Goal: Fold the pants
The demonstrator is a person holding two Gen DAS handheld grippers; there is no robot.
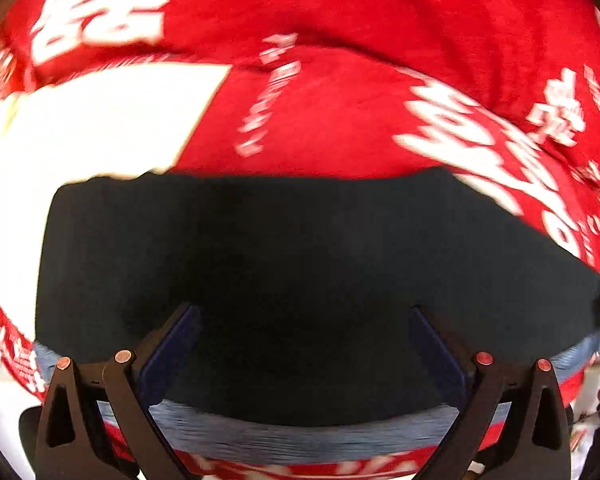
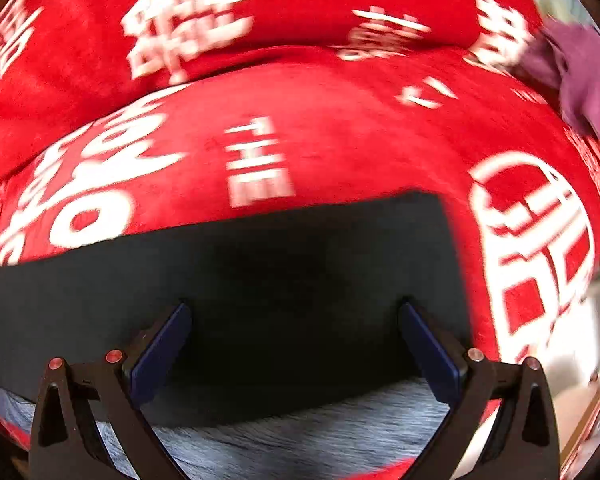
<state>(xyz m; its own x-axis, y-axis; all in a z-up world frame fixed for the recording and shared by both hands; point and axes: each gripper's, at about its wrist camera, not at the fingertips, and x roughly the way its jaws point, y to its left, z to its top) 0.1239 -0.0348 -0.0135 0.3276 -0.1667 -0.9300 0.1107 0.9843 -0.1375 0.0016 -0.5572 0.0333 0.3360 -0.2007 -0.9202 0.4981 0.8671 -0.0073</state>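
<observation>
Left gripper (image 1: 306,312) points steeply down over the pants (image 1: 300,264), jaws spread wide, nothing between them, blue pads clear of the cloth. Right gripper (image 2: 294,308) has the same pose: pointed steeply down, jaws wide apart, nothing held.

The pants are dark navy, almost black, folded into a flat rectangular panel lying just beyond both grippers. In the left wrist view the far edge is slightly wavy, with rounded corners at far left and far right. In the right wrist view the far edge runs straight and slants up to a square far-right corner. No wrinkles can be made out; the fabric is too dark and blurred.

A grey-blue strip (image 1: 300,436) shows along the near edge of the pants in both views, passing under the gripper fingers; it cannot be told whether it belongs to the pants.

The pants rest on a red blanket (image 1: 340,120) with white printed characters, bunched in a ridge on the far side. A white sheet (image 1: 100,120) lies far left of the pants in the left wrist view. A purple cloth (image 2: 576,72) sits far right in the right wrist view. Both views are motion-blurred.
</observation>
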